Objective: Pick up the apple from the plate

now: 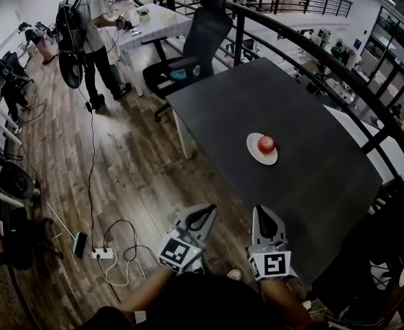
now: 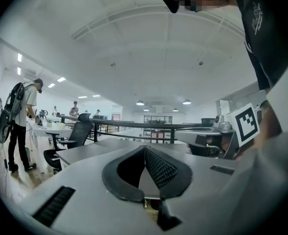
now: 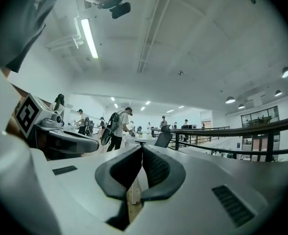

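Observation:
A red apple (image 1: 266,144) rests on a small white plate (image 1: 256,153) near the middle of a dark table (image 1: 305,184). Both grippers are held low, near the table's front edge, well short of the plate. My left gripper (image 1: 207,212) is over the wooden floor just left of the table; its jaws meet at the tips (image 2: 145,147) with nothing between them. My right gripper (image 1: 264,214) is over the table's near corner, also shut and empty (image 3: 142,148). Both point level. Neither gripper view shows the apple or the plate.
A black office chair (image 1: 192,53) stands at the table's far left corner. A curved black railing (image 1: 339,81) runs along the table's far and right side. A person with a backpack (image 1: 88,33) stands by a white desk. Cables and a power strip (image 1: 102,253) lie on the floor.

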`<state>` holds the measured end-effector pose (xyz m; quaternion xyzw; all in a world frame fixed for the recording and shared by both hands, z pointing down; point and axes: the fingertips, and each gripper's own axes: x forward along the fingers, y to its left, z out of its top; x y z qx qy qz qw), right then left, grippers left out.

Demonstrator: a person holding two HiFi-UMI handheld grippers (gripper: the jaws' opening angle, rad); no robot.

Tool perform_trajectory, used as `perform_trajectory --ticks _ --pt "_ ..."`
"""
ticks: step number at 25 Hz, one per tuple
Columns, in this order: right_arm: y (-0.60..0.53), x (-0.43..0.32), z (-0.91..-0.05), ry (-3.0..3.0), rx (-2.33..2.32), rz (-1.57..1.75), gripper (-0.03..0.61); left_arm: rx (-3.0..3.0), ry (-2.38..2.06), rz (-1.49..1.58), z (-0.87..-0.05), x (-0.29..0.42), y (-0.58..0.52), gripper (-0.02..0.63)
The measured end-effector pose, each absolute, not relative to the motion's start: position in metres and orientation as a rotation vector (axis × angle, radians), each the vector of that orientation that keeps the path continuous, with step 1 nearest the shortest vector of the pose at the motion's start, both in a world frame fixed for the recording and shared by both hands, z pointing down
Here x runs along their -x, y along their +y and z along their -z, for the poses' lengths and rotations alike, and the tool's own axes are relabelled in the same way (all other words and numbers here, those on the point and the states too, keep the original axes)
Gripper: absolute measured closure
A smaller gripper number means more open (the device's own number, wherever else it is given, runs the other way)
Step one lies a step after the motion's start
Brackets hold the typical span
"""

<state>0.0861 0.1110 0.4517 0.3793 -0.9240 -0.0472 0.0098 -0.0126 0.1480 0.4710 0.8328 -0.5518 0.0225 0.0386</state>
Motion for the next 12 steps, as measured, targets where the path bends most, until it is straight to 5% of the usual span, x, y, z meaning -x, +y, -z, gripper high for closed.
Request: perform_trajectory --ticks 12 --pt "0.087 -0.053 -0.450 -2.791 -1.365 0.178 0.554 -2.662 -1.530 -0.033 -0.467 0.051 0.117 0.591"
